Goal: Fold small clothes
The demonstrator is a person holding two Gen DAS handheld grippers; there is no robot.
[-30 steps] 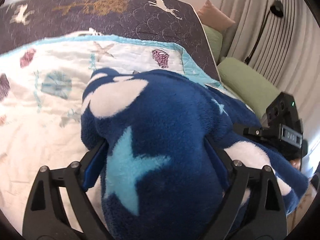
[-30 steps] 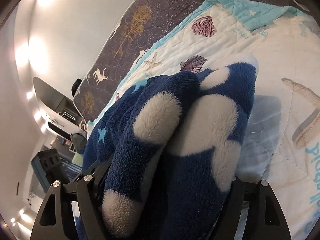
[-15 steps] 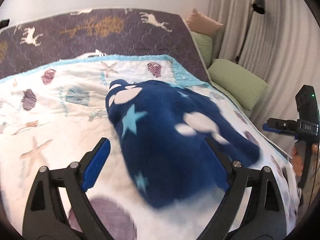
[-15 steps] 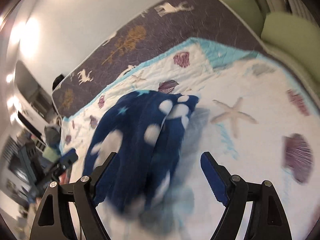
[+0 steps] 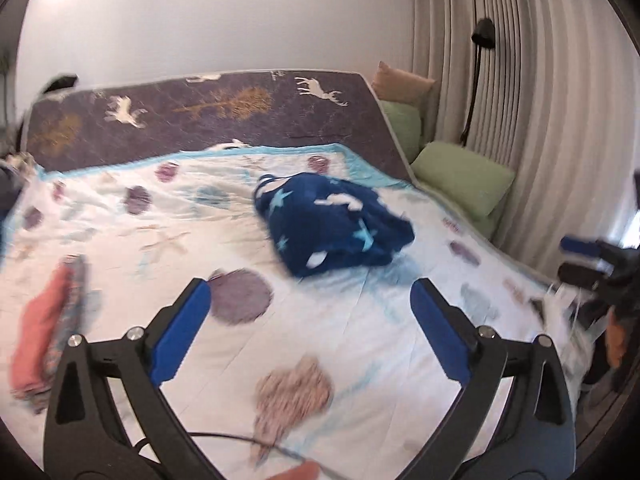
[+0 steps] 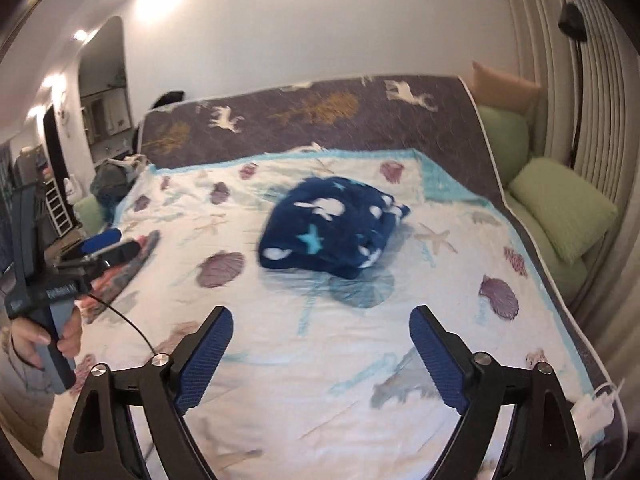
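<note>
Both grippers have let go of the dark blue fleece garment [image 5: 334, 224] that filled their jaws a second ago, and both have pulled well back from it. The left gripper [image 5: 310, 308] has just been opening its jaws further; its blue pads [image 5: 180, 336] stand wide apart with only bare quilt [image 5: 320, 360] between them, touching nothing. The right gripper [image 6: 320, 336] has likewise just been opening and is spread wide, its pads [image 6: 206, 360] closing on nothing.

The garment now lies bundled on the seashell-printed quilt in the upper middle of both views, well apart from the fingertips, its white spots and light blue stars facing up. At the left edge of the left wrist view a blurred stack of orange and patterned cloth [image 5: 44, 340] rests on the quilt. Green pillows [image 5: 464, 176] sit at the right, beside the curtain [image 5: 540, 100].
</note>
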